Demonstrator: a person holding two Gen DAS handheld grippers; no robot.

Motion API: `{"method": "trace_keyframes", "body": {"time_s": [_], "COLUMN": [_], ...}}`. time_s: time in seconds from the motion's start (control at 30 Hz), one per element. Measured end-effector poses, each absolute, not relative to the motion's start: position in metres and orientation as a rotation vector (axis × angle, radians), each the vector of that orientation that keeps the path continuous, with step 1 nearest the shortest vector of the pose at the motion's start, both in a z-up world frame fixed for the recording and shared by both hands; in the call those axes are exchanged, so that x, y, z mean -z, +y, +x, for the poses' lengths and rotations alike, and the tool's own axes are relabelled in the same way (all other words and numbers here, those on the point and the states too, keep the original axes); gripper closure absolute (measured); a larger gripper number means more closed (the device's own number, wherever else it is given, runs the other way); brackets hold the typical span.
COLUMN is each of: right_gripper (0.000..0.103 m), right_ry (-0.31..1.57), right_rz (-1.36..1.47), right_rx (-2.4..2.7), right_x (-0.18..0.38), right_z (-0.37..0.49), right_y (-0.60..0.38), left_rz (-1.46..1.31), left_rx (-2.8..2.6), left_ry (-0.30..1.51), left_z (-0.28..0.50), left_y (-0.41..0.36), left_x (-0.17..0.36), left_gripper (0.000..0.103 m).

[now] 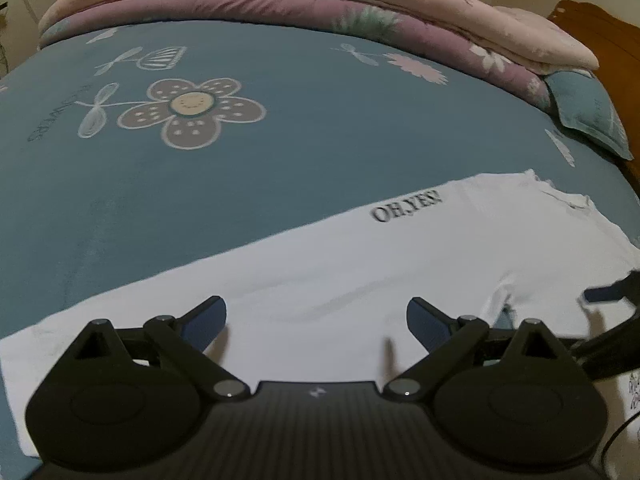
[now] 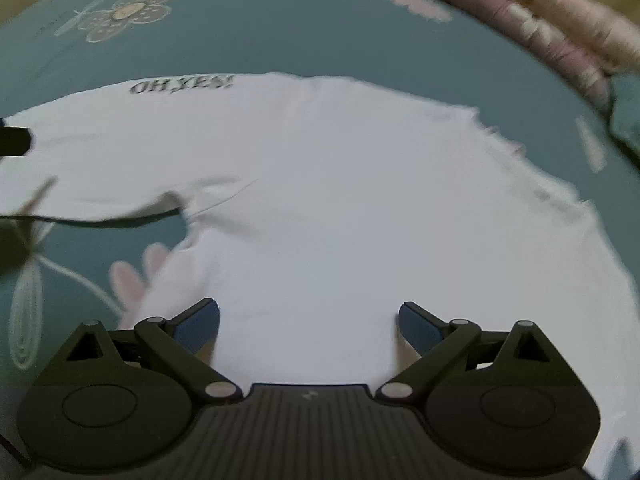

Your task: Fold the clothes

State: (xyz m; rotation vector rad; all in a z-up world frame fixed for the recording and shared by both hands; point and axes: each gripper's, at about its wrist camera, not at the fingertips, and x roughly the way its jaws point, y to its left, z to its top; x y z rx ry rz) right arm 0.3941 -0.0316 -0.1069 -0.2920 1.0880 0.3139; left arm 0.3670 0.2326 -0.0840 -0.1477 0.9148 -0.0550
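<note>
Slippage worries me: both my left tongs (image 1: 316,320) and right tongs (image 2: 309,322) hang spread over the white shirt (image 2: 340,200), so a shallow pinch could bunch the sleeve at nine o'clock.

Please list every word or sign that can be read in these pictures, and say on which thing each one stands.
"OH,YES!": black print on the white T-shirt, clear in the right wrist view, upside down in the left.
"FLOWERS": probably, dark letters on the blue bed sheet beside the big flower; sideways, partly blurred.
Small dark writing at the left view's lower right edge: too blurred to read.
</note>
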Motion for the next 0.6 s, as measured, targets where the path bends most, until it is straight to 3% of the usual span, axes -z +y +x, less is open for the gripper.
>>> {"method": "trace_keyframes", "body": {"time_s": [0.23, 0.47, 0.6], "right_gripper": [0.003, 0.002, 0.000], "right_ry": [1.034, 1.099, 1.035], "right_rz": [-0.222, -0.277, -0.371], "right_rx": [-0.421, -0.484, -0.550], "right_x": [0.084, 0.105, 0.113], "right_z": [0.366, 0.313, 0.297], "right_y": [-0.057, -0.085, -0.069], "left_rz": [-0.058, -0.080, -0.052], "left_rx": [0.116, 0.231, 0.288], "left_ry": [0.908, 0.945, 0.949], "left_z": [0.359, 0.349, 0.347], "left_y": [0.190, 0.147, 0.126], "left_x": [0.071, 0.069, 0.066], "left_gripper": [0.006, 0.006, 0.006]}}
